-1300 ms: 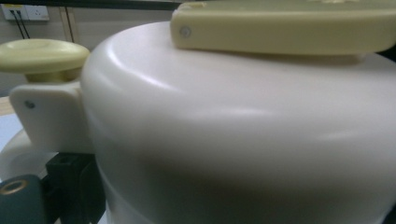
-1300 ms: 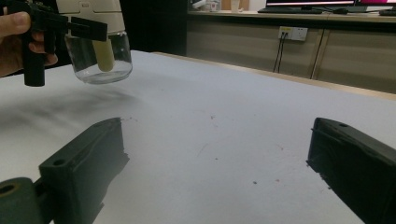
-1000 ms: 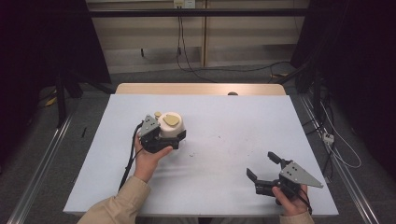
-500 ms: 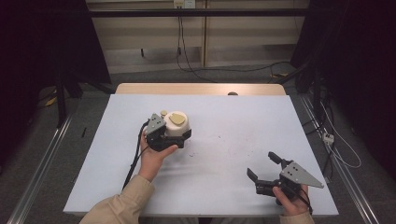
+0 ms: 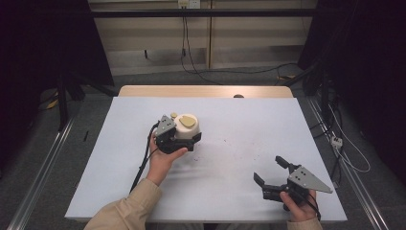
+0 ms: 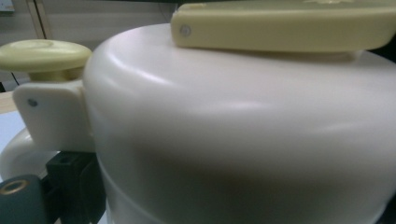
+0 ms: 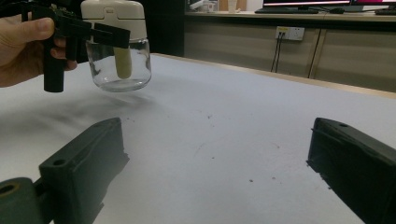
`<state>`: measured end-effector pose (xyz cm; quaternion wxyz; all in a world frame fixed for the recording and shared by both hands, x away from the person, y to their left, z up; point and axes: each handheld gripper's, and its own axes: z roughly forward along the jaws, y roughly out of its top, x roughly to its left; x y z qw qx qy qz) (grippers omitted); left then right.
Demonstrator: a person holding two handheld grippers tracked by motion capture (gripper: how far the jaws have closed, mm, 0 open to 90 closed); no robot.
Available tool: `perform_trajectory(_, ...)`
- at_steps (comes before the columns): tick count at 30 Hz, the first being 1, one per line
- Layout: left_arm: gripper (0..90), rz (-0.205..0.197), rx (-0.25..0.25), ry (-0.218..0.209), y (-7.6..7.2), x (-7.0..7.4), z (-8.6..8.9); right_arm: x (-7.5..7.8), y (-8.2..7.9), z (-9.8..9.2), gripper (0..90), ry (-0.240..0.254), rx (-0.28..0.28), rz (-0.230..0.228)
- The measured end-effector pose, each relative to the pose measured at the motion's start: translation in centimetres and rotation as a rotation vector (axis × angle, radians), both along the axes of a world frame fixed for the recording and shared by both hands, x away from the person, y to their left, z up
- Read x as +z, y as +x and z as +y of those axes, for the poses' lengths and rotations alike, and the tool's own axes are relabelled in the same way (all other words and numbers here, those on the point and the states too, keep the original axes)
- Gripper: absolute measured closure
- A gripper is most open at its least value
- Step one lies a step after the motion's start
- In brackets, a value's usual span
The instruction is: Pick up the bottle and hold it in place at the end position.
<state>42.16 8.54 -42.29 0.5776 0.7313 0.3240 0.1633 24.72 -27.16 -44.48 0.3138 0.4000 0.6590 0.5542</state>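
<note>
A glass jar point(image 5: 186, 125) with a cream lid and a pale yellow flap on top hangs a little above the white table point(image 5: 249, 124), left of centre. My left gripper point(image 5: 187, 136) is shut on the jar just under the lid. In the left gripper view the lid point(image 6: 243, 116) sits very close, with a yellow knob point(image 6: 42, 53) at its left. The right gripper view shows the jar point(image 7: 119, 42) lifted over its shadow, the left gripper point(image 7: 100, 32) clamped around its neck. My right gripper point(image 5: 269, 168) rests open near the front right edge, its jaws point(image 7: 215, 154) wide apart and holding nothing.
A small dark object point(image 5: 238, 96) lies on the wooden strip at the table's far edge. Cables point(image 5: 335, 139) run over the floor to the right. Metal rails point(image 5: 43, 163) flank the table.
My left gripper has carried the jar a short way to the right, toward the table's middle. The right gripper has stayed where it was.
</note>
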Motion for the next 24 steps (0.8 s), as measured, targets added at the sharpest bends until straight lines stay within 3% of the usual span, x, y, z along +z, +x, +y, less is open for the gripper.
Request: perform_trajectory(24,5.7,0.007,-0.043,-0.003,0.6,-0.3,-2.5,0.0,0.0,0.0,3.2,-0.002,0.001,0.000)
